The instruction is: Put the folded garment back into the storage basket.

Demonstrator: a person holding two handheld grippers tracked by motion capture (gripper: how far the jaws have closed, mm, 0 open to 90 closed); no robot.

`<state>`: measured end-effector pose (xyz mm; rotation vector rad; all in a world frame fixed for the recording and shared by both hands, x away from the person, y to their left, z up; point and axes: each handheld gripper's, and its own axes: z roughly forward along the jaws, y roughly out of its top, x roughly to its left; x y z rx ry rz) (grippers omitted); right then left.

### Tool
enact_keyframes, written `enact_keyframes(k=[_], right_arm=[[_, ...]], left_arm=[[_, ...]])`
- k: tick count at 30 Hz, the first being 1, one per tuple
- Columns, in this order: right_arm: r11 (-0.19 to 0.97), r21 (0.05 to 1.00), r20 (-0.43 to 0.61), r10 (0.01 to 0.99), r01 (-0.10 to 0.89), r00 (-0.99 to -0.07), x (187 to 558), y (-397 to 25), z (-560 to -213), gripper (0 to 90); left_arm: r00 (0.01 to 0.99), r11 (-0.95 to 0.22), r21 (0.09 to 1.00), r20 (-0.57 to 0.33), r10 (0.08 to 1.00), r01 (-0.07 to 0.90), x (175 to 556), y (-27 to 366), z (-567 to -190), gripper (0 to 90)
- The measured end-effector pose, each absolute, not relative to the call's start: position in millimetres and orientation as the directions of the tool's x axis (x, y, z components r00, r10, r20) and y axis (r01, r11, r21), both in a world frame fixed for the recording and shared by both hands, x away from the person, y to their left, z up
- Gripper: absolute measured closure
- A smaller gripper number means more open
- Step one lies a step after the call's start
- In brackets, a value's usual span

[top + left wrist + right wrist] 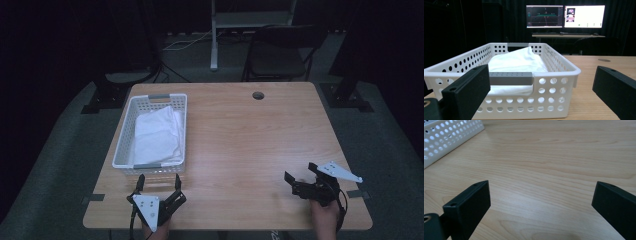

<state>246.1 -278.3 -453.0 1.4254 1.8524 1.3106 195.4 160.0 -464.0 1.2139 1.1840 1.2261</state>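
A white perforated basket [150, 170] sits at the left of the wooden table [240, 135], with a folded white cloth [157, 135] lying inside it. Just before its near end wall, the left gripper [158, 184] rests with jaws spread apart, holding nothing. Well apart, near the table's right front edge, the right gripper [301, 172] points leftward over bare wood, its jaws likewise wide apart.

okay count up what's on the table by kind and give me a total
White basket: 1
White cloth in the basket: 1
Grippers: 2, left gripper, right gripper
Total: 4
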Motion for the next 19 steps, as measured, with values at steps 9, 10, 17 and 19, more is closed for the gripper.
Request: enact_keyframes(k=[9,10,17,19], right_arm=[[-0.038,0.907,0.169,0.945,0.419,-0.281,233,-285,-454,1.7],[-0.038,0.91,0.161,0.95,0.413,-0.267,232,-285,-454,1.6],[-0.044,0.912,0.153,0.959,0.408,-0.238,233,-285,-455,1.6],[-0.038,0.915,0.147,0.958,0.402,-0.245,233,-283,-455,1.6]], left_arm=[[0.006,-0.018,1.0,0.018,1.0,-0.022,195,160,-464,2.2],[0.006,-0.018,1.0,0.018,1.0,-0.022,195,160,-464,2.2],[0.006,-0.018,1.0,0.018,1.0,-0.022,195,160,-464,2.2],[0.006,-0.018,1.0,0.018,1.0,-0.022,195,160,-464,2.2]])
